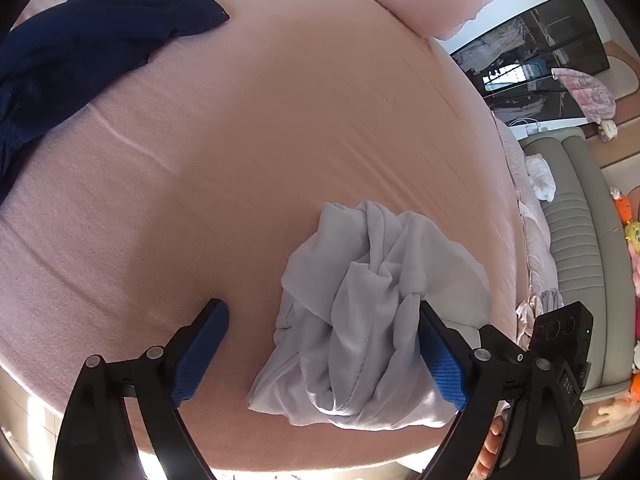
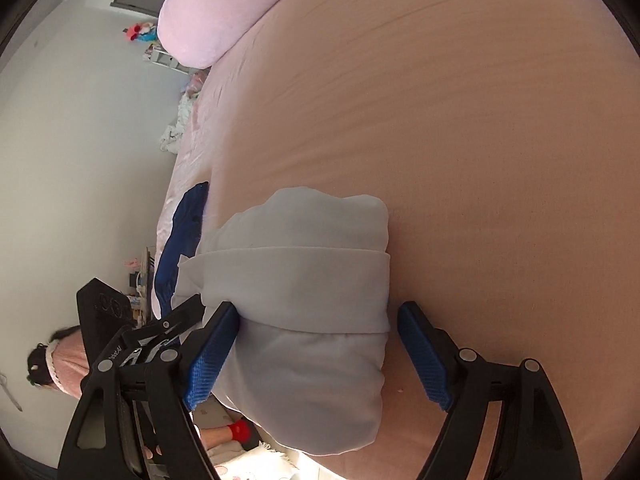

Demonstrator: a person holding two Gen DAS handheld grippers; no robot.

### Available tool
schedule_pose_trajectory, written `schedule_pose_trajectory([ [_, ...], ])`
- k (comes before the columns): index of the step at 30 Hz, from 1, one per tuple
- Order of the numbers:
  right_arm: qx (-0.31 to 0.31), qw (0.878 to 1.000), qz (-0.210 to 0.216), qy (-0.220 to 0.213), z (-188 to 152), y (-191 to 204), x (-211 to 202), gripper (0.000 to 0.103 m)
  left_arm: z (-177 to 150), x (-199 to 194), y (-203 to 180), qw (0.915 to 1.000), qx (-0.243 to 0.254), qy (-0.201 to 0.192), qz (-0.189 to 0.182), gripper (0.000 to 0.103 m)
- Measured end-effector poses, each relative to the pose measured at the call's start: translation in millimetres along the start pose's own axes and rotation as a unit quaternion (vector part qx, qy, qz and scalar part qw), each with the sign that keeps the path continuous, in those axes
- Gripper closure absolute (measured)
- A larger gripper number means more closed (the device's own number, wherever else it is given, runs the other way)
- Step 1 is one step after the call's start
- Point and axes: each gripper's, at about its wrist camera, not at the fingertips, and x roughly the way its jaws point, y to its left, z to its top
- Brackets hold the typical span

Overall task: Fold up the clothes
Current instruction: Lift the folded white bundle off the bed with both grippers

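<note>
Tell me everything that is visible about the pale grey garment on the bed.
The pale grey garment is thin, soft cloth, bunched into a wrinkled heap, not yet laid flat. It lies near the edge of the pink bed sheet. One blue pad of the left gripper and one of the right touch it; both pairs of jaws stand open.

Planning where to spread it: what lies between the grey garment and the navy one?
Only bare pink sheet between grey garment and navy garment, left wrist view.
</note>
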Motion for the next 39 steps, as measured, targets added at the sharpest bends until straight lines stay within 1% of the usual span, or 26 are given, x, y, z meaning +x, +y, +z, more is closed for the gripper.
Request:
schedule_pose_trajectory([
  [4, 0.007, 1.000, 0.009, -0.010, -1, 0, 1, 0.016, -4, -1, -1, 0.9999, -0.003, -0.012, -0.003, 0.009],
  [6, 0.017, 1.000, 0.015, -0.017, -1, 0, 3, 0.016, -8, -3, -2, 0.9997, -0.016, -0.016, -0.010, 0.009],
  [8, 0.028, 0.999, 0.031, -0.020, -1, 1, 6, 0.016, -10, -2, -4, 0.9993, -0.028, -0.014, -0.020, 0.009],
  [10, 0.039, 0.998, 0.038, -0.018, -1, 3, 12, 0.016, -11, 0, -5, 0.9986, -0.036, -0.001, -0.040, 0.009],
  [12, 0.045, 0.998, 0.039, -0.024, -1, 6, 15, 0.016, -13, 4, -6, 0.9954, -0.054, 0.015, -0.078, 0.009],
  [13, 0.052, 0.997, 0.046, -0.027, -2, 5, 16, 0.016, -15, 5, -6, 0.9935, -0.062, 0.019, -0.093, 0.009],
  [16, 0.084, 0.993, 0.077, -0.042, -2, -7, 18, 0.016, -20, 7, -5, 0.9920, -0.074, 0.011, -0.102, 0.009],
  [17, 0.093, 0.991, 0.088, -0.047, -2, -11, 18, 0.016, -21, 5, -6, 0.9926, -0.073, 0.007, -0.097, 0.009],
  [18, 0.093, 0.990, 0.090, -0.048, -2, -13, 18, 0.019, -23, 3, -7, 0.9932, -0.072, 0.002, -0.092, 0.009],
  [21, 0.093, 0.990, 0.088, -0.053, -5, -16, 18, 0.031, -27, 3, -13, 0.9952, -0.069, -0.021, -0.066, 0.009],
  [23, 0.091, 0.991, 0.079, -0.061, -7, -18, 18, 0.039, -30, 6, -23, 0.9969, -0.053, -0.041, -0.040, 0.009],
  [24, 0.093, 0.991, 0.075, -0.065, -8, -19, 19, 0.045, -31, 8, -27, 0.9973, -0.045, -0.051, -0.026, 0.009],
  [25, 0.094, 0.991, 0.073, -0.067, -9, -19, 20, 0.049, -33, 10, -32, 0.9973, -0.038, -0.062, -0.013, 0.009],
  [26, 0.094, 0.991, 0.071, -0.068, -9, -20, 21, 0.051, -35, 11, -36, 0.9970, -0.031, -0.071, -0.003, 0.009],
  [27, 0.094, 0.991, 0.072, -0.068, -9, -21, 20, 0.054, -36, 10, -36, 0.9965, -0.029, -0.079, 0.000, 0.009],
  [29, 0.095, 0.990, 0.074, -0.067, -10, -22, 19, 0.056, -40, 8, -36, 0.9952, -0.026, -0.094, 0.003, 0.010],
  [30, 0.094, 0.991, 0.071, -0.066, -10, -21, 19, 0.056, -40, 8, -34, 0.9947, -0.028, -0.099, -0.003, 0.010],
  [34, 0.088, 0.992, 0.052, -0.074, -10, -12, 19, 0.054, -39, 7, -28, 0.9939, -0.031, -0.105, -0.013, 0.011],
  [36, 0.091, 0.991, 0.052, -0.079, -11, -14, 18, 0.054, -38, 6, -29, 0.9937, -0.032, -0.107, -0.010, 0.012],
  [37, 0.092, 0.991, 0.052, -0.081, -11, -15, 18, 0.054, -39, 5, -30, 0.9934, -0.031, -0.110, -0.007, 0.013],
  [38, 0.093, 0.991, 0.052, -0.081, -11, -15, 18, 0.054, -40, 4, -32, 0.9931, -0.027, -0.114, -0.003, 0.017],
  [39, 0.094, 0.991, 0.052, -0.082, -11, -15, 18, 0.054, -41, 3, -36, 0.9927, -0.019, -0.119, -0.001, 0.023],
])
